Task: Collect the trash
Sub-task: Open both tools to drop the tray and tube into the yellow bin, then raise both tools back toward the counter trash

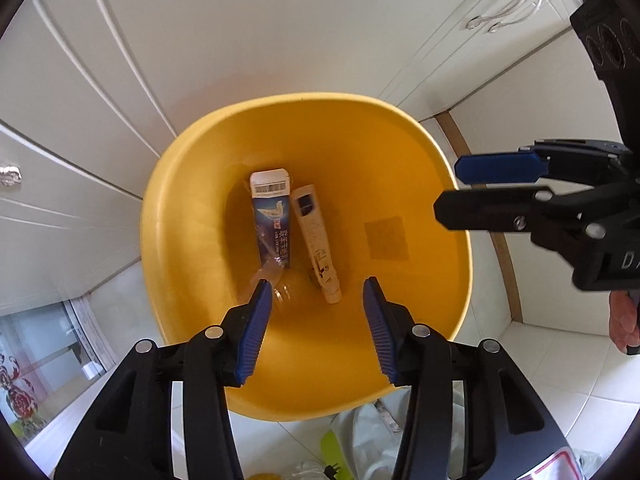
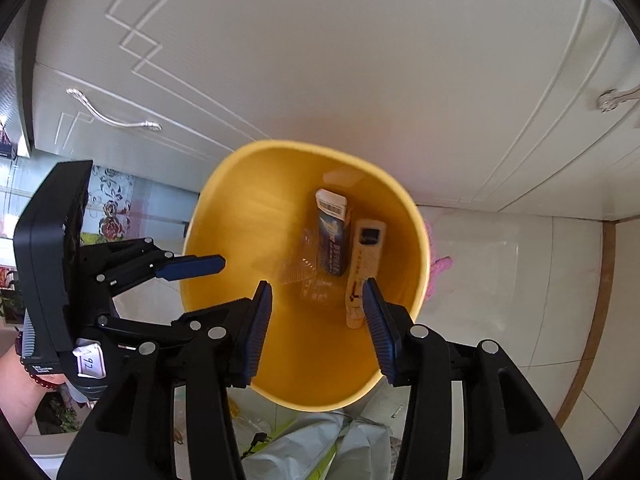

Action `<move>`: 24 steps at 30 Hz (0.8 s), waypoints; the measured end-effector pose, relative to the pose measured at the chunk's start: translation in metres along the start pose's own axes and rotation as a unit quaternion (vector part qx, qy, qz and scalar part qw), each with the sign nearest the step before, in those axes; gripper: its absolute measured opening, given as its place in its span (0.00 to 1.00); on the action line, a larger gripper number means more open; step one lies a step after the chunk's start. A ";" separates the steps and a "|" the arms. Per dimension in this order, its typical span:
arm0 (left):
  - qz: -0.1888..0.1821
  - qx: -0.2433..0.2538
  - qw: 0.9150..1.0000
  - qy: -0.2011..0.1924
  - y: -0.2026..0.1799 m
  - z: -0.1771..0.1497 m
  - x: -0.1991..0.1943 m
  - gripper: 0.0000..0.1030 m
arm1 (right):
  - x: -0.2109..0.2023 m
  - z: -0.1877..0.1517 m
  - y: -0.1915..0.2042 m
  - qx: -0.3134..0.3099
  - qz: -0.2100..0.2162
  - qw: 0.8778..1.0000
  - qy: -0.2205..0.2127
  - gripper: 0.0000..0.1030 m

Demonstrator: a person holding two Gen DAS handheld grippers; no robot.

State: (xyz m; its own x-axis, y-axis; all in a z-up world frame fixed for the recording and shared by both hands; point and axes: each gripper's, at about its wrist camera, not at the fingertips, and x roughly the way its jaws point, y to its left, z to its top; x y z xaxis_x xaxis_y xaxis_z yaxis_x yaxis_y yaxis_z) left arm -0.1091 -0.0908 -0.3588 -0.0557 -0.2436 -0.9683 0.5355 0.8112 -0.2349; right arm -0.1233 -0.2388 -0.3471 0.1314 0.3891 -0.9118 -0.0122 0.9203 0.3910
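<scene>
Not much readable here. The left gripper (image 2: pixel 192 267) has a little white tag (image 2: pixel 89 365) on its body with "92" handwritten on it. The right gripper (image 1: pixel 460 190) shows a "D" on its black housing. The blue carton (image 1: pixel 272 220) in the yellow bin (image 1: pixel 192 184) carries a barcode (image 1: pixel 271 189) and Chinese characters, too small to make out.

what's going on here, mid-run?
Trash collection. Both tongs hang open and empty over a yellow bin: left tongs, right tongs. Already lying in the bottom of the bin are a blue carton, a cream tube beside it, and a clear plastic bottle. More bags and scraps sit on the floor in front of the bin.
</scene>
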 end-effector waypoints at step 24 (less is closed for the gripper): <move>0.021 -0.029 0.989 -0.147 -0.038 -0.037 -0.197 0.47 | -0.202 -0.040 0.096 -0.011 -0.034 0.983 -0.179 0.47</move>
State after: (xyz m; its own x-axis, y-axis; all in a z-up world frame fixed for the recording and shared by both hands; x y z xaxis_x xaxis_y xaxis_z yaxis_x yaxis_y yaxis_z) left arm -0.1500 -0.0540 -0.1627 0.2170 -0.3454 -0.9130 0.4829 0.8508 -0.2071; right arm -0.1906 -0.2272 -0.1300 0.4738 0.2905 -0.8313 -0.0115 0.9460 0.3240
